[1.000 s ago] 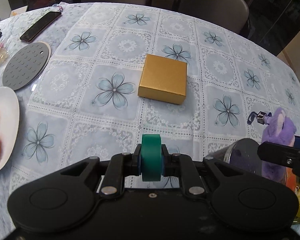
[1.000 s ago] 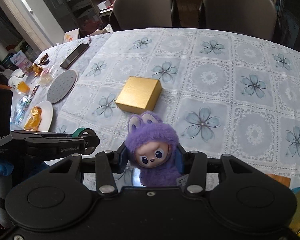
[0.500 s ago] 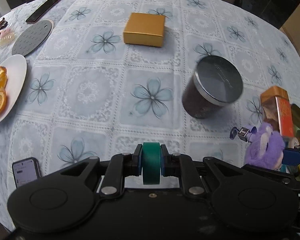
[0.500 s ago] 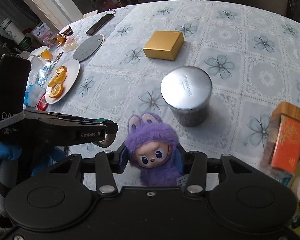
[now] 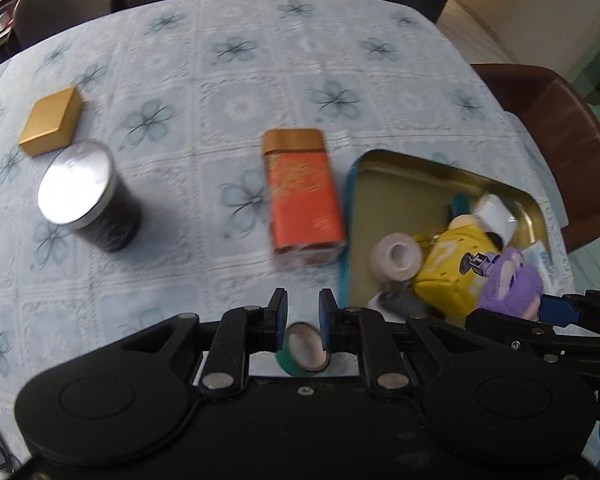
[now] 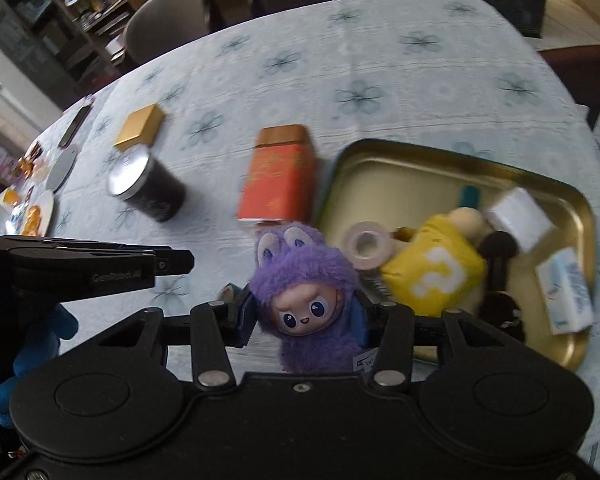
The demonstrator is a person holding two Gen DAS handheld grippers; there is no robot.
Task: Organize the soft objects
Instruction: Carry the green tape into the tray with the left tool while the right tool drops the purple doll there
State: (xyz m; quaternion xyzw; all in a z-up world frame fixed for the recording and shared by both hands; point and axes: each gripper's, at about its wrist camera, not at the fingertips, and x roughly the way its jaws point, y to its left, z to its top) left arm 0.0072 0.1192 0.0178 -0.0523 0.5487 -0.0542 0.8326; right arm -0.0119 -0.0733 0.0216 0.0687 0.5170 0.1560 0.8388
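The green tape roll (image 5: 304, 350) is clamped in the left gripper (image 5: 302, 312), though blur leaves the contact only probably firm. The purple plush toy (image 6: 306, 304) is squeezed between the jaws of the right gripper (image 6: 304, 314), just short of the gold tray (image 6: 420, 152). Delivery is judged the step in hand; lowering over the tray's bare floor, then release, is called for. The tray's near corner is hidden

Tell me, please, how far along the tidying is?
Done: a yellow plush cube and a white tape roll lie in the gold tray. In hand: the right gripper grips the purple plush toy, the left gripper a green tape roll. Left: probably setting both into the tray.
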